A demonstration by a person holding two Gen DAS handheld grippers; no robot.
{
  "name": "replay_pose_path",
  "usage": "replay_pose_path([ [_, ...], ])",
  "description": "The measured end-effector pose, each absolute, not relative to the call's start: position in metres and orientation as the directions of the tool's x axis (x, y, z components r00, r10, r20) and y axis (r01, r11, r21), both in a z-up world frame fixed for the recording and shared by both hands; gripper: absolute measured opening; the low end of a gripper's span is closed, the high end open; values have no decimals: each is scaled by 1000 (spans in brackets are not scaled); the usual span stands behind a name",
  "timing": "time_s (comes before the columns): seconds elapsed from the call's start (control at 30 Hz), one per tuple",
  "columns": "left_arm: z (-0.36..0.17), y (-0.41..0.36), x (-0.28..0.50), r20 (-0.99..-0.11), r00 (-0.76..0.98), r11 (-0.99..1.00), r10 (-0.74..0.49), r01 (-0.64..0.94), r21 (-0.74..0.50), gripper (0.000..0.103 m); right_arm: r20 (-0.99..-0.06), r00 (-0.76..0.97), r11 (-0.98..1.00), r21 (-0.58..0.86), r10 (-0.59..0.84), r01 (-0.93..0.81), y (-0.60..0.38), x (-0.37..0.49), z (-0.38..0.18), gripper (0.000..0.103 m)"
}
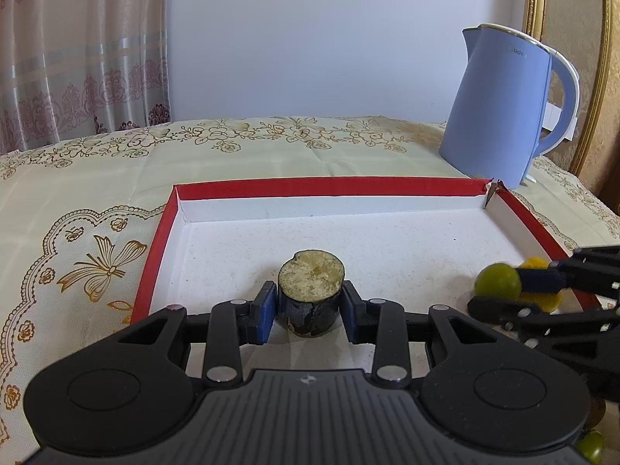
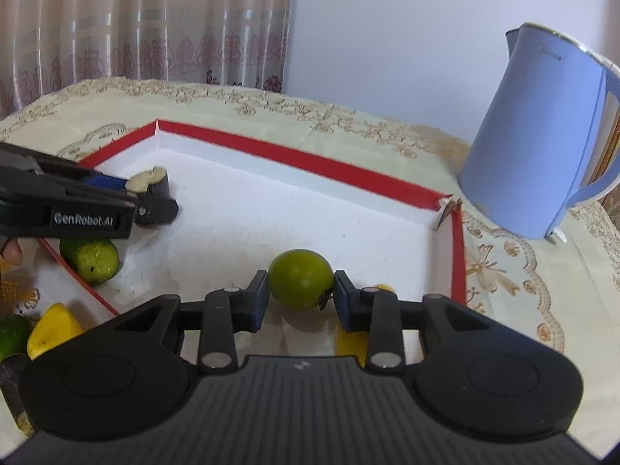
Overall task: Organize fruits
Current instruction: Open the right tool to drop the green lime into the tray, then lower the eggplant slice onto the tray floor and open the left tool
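My left gripper is shut on a short dark sugarcane piece with a pale cut top, low over the white floor of a red-rimmed tray. It also shows in the right wrist view. My right gripper is shut on a round green fruit over the tray's near right part; the fruit shows in the left wrist view. A yellow fruit piece lies under the right gripper.
A blue electric kettle stands on the patterned tablecloth behind the tray's far right corner. Outside the tray's left rim in the right wrist view lie a green fruit, a yellow piece, another green fruit and a dark cane piece.
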State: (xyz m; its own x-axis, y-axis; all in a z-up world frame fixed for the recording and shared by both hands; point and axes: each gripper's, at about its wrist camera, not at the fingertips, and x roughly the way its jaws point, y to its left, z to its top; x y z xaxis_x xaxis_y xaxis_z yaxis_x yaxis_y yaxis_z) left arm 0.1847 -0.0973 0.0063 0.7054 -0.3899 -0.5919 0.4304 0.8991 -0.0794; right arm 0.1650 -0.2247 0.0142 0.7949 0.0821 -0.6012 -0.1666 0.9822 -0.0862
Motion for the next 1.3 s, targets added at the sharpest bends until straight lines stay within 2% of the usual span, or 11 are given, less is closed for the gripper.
replay_pose_path([
  [0.37, 6, -98, 184, -592, 706, 899, -389, 430, -79, 34, -594, 800, 984, -74, 86, -161, -226, 163, 13, 35],
  [0.43, 6, -98, 184, -592, 705, 899, -389, 430, -79, 34, -583, 806, 985, -61, 98, -164, -227, 161, 14, 42],
  [0.47, 6, -98, 184, -592, 705, 899, -389, 430, -79, 34, -571, 815, 985, -58, 102, -164, -228, 160, 15, 49],
  [0.5, 6, -98, 184, -592, 706, 899, -389, 430, -79, 34, -559, 822, 983, -60, 109, -171, -227, 157, 16, 63],
  [0.57, 6, -98, 184, -592, 706, 899, -389, 430, -79, 34, -533, 842, 983, -97, 84, -159, -223, 152, 19, 85],
  [0.73, 6, -98, 184, -592, 706, 900, -389, 430, -78, 34, -461, 886, 988, -106, 53, -115, -230, 134, 33, 90],
  [0.87, 6, -98, 184, -592, 707, 900, -387, 430, -76, 35, -349, 937, 997, -72, 14, -42, -252, 110, 43, 103],
  [0.97, 6, -98, 184, -591, 709, 900, -386, 430, -72, 35, -291, 956, 999, 23, -29, 38, -279, 98, 43, 103],
  [1.13, 5, -99, 183, -590, 713, 901, -380, 430, -60, 35, -228, 971, 901, 404, -70, 160, -338, 84, 12, 103],
  [1.2, 5, -100, 182, -588, 716, 901, -377, 431, -52, 35, -302, 952, 851, 488, -43, 193, -355, 95, 2, 103],
  [1.3, 4, -101, 180, -585, 722, 902, -370, 431, -39, 35, -336, 942, 827, 534, 17, 176, -365, 109, -5, 103],
])
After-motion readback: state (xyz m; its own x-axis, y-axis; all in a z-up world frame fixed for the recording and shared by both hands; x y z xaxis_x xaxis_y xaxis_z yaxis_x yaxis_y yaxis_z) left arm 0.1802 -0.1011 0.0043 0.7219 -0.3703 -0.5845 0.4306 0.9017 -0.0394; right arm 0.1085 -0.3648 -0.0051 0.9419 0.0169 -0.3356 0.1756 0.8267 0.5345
